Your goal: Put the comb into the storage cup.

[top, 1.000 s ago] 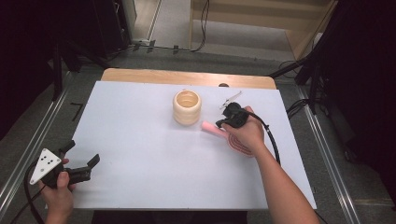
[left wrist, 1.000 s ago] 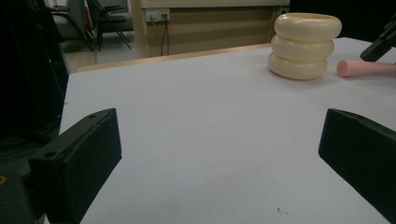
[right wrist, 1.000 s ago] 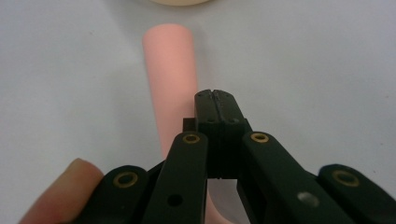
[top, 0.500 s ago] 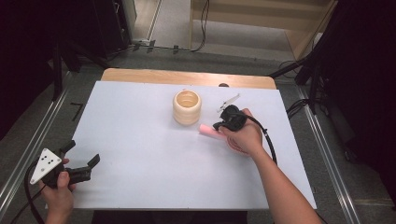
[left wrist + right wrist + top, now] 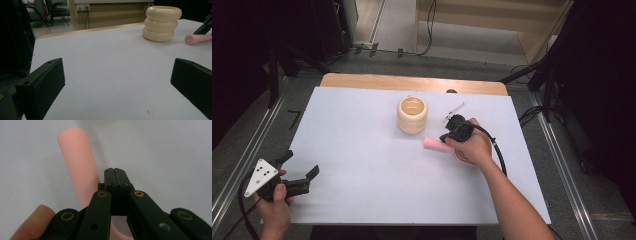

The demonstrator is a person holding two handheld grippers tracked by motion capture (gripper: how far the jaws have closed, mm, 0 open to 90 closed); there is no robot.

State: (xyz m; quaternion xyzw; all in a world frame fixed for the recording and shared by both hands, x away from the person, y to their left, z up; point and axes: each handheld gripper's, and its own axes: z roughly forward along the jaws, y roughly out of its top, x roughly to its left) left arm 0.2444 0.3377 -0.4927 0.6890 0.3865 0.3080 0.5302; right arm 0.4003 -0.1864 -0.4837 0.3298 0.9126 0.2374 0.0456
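Right gripper view had the right gripper [image 5: 115, 173] with its black jaws pressed flat together, nothing between them. The pink cylinder [image 5: 77, 167] lay on the white tabletop [image 5: 162, 152] just left of the closed tips, passing under the linkage and running out ahead of them. So beside the jaws, not pinched.

My read on the stick: it looked like foam or soft rubber, matte, smooth, rounded at the end. Probably very light and a bit squishy, so it should take a grip fine without slipping, though being round it'd roll if nudged sideways. I'd open up and take it across the middle, jaws square to its length, not near an end where it could pivot.

Left gripper view showed the left gripper [image 5: 117, 82] with its jaws spread wide, bare table between them. Far ahead of them and off to the right sat the cylinder's end [image 5: 197, 39], and just left of that the cream ribbed holder [image 5: 161, 23], three fat stacked rings, glossy, hard-looking, hollow on top.

High view put the holder [image 5: 412, 115] just beyond the stick [image 5: 436, 144], close but apart.
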